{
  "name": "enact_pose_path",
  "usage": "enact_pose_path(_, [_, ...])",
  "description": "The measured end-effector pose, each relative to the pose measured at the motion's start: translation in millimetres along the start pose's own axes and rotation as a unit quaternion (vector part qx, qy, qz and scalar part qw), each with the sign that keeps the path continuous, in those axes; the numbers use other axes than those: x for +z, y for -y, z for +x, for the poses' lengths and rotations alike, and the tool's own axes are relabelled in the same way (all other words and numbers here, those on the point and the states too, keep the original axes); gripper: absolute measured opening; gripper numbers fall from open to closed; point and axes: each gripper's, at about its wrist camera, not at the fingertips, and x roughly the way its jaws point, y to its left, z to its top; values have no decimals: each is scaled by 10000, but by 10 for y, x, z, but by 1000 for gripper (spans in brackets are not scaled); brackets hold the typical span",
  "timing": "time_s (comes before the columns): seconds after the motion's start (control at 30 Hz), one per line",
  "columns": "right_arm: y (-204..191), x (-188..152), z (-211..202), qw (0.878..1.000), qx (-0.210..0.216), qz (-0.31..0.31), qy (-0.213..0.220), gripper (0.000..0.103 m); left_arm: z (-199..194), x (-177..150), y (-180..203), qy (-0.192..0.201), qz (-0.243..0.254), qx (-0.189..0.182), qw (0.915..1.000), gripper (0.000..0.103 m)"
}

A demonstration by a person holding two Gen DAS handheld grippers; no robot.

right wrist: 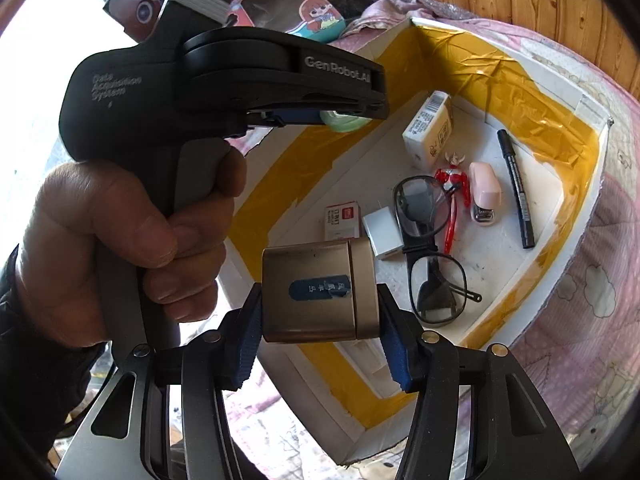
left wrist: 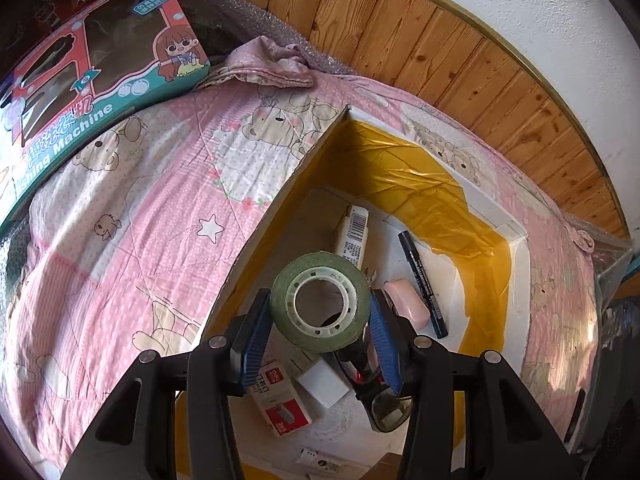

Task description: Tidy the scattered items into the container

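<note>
Gripping a tape roll [left wrist: 320,300] between its blue pads [left wrist: 252,340], the left gripper [left wrist: 318,336] hung over the open box [left wrist: 516,276], low in the centre of the left wrist frame. The right gripper [right wrist: 320,344] was clamped on a gold case [right wrist: 320,290] bearing a blue label, low in the centre of its own frame and above the box's near white wall [right wrist: 280,360].

Only the right wrist view showed the left gripper from outside: its black body [right wrist: 224,92] filled the upper left, a hand [right wrist: 132,248] wrapped round the handle, with the tape's green edge [right wrist: 346,120] visible at the fingers.

That view also laid the box contents out clearly: glasses [right wrist: 430,252], a red-and-white figurine [right wrist: 454,196], a pink stapler [right wrist: 485,194], a black marker [right wrist: 516,188], a cream carton [right wrist: 428,128], a white block [right wrist: 383,232] and a staple pack [right wrist: 340,218]. In the left wrist view the tape roll covered part of these; the glasses [left wrist: 380,392] showed only partly behind the right finger, and the figurine could not be made out.

Only the left wrist view showed the pink quilt [left wrist: 140,220] spread across the left half, and the toy box [left wrist: 92,60] in full at upper left.
</note>
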Motion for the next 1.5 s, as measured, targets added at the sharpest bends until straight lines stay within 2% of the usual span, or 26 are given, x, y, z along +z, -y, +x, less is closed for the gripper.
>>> enact_pose_path(0.07, [27,-27,-4,10000,-50,48,-9,61,63,3,-47,-41,-155,96,9998,56])
enact_pose_path(0.23, [88,-106,-211,9998,-17,136,130,61,-47,-29,-115,44,-300,-40,9995,56])
enact_pose_path(0.33, [172,-163,-424,9992,15,302,277,61,-251,-63,-172,190,-407,-132,9989,56])
enact_pose_path(0.5, [255,-310,-782,9978,-291,287,524,61,-684,-191,-161,514,-275,-151,9982,56])
enact_pose_path(0.67, [227,-422,-991,9967,-519,197,589,61,-990,-401,-86,628,-223,-269,9974,56])
enact_pose_path(0.93, [-41,-528,-1234,9873,-1303,-429,805,61,-1267,-748,134,583,-81,-172,9981,56])
enact_pose_path(1.03, [-192,-513,-1294,9743,-1916,-853,824,61,-1374,-865,229,628,6,-163,9979,56])
enact_pose_path(1.13, [-293,-479,-1337,9656,-2205,-1068,875,61,-1479,-958,301,704,71,-121,9974,56])
enact_pose_path(1.5, [-308,-315,-1163,9767,-1861,-949,500,61,-1816,-1123,395,989,134,-46,9950,56])
